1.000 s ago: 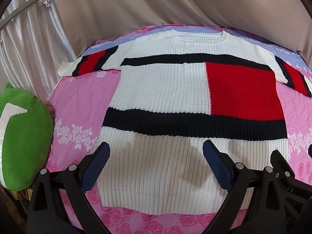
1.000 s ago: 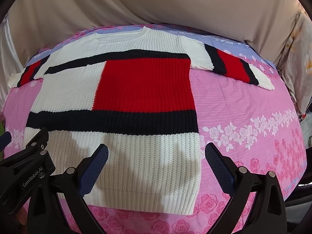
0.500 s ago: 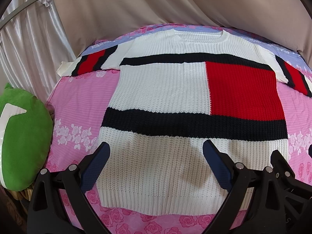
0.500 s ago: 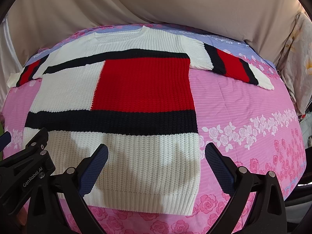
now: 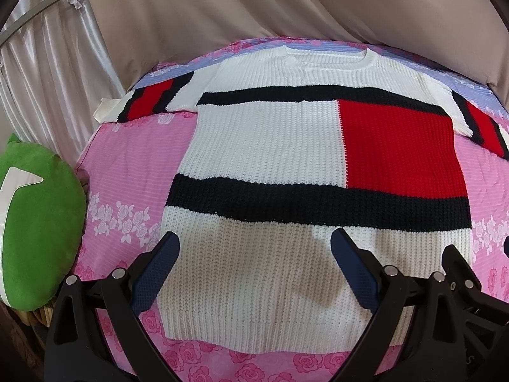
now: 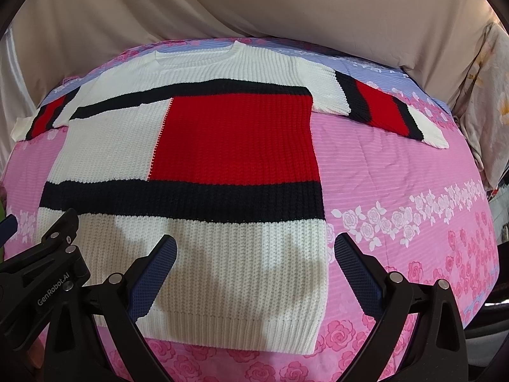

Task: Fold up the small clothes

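A knitted sweater [image 5: 264, 146] [image 6: 222, 254], white with black bands and a red block, lies flat and face up on the pink bed cover, sleeves spread to both sides, hem nearest me. My left gripper [image 5: 254, 254] hangs open above the hem's left half with nothing between its blue-padded fingers. My right gripper [image 6: 256, 256] is open too, above the hem's right corner, its right finger [image 6: 356, 270] out past the sweater's side edge. The left gripper's frame [image 6: 41, 267] shows at the left in the right wrist view.
The pink rose-patterned bed cover [image 5: 127, 165] [image 6: 397, 175] spreads beyond the sweater on both sides. A green cushion [image 5: 38, 226] sits off the bed's left edge. Beige drapes [image 5: 254, 3] hang behind the bed, and a floral cloth [image 6: 486, 102] hangs at the far right.
Both views have crept slightly forward and down toward the hem. The sweater has not moved and both grippers stay open.
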`<action>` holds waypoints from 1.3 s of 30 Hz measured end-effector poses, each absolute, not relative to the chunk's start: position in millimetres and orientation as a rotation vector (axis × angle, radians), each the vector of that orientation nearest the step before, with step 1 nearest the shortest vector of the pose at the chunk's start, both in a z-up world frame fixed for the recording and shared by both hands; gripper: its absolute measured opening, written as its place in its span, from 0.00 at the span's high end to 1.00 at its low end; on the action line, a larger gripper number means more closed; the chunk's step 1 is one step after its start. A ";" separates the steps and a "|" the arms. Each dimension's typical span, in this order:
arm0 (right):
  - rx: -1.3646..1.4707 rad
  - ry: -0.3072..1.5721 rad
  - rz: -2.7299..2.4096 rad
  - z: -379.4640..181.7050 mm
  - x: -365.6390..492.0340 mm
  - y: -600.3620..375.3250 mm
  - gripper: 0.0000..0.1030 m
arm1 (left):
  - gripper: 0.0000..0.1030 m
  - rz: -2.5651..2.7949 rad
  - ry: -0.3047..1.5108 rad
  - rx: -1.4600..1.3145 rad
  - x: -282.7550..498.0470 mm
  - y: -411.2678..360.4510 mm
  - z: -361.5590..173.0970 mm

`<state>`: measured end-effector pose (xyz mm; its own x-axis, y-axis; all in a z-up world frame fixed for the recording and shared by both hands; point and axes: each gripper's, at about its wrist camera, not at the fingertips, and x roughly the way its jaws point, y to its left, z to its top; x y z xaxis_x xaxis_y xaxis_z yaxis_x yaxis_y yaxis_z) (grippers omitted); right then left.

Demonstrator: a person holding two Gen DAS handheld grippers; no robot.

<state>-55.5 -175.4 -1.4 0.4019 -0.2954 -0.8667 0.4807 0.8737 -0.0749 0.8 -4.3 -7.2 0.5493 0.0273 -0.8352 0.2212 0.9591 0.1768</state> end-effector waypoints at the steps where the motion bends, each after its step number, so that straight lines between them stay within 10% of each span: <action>1: 0.198 1.049 -0.495 -1.7 -55.0 -174.4 0.05 | 0.09 -0.116 0.987 0.275 1.1 -4.3 -7.5; 39: 0.502 0.987 -0.468 -7.7 -62.3 -238.5 0.05 | 0.08 -0.235 0.996 0.144 22.7 21.1 9.6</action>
<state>-62.3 -238.5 -7.7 0.4719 -0.1438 -0.8699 0.5825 0.7915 0.1852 22.7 21.1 9.6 0.5213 -0.1303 -0.8434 0.2611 0.9652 0.0122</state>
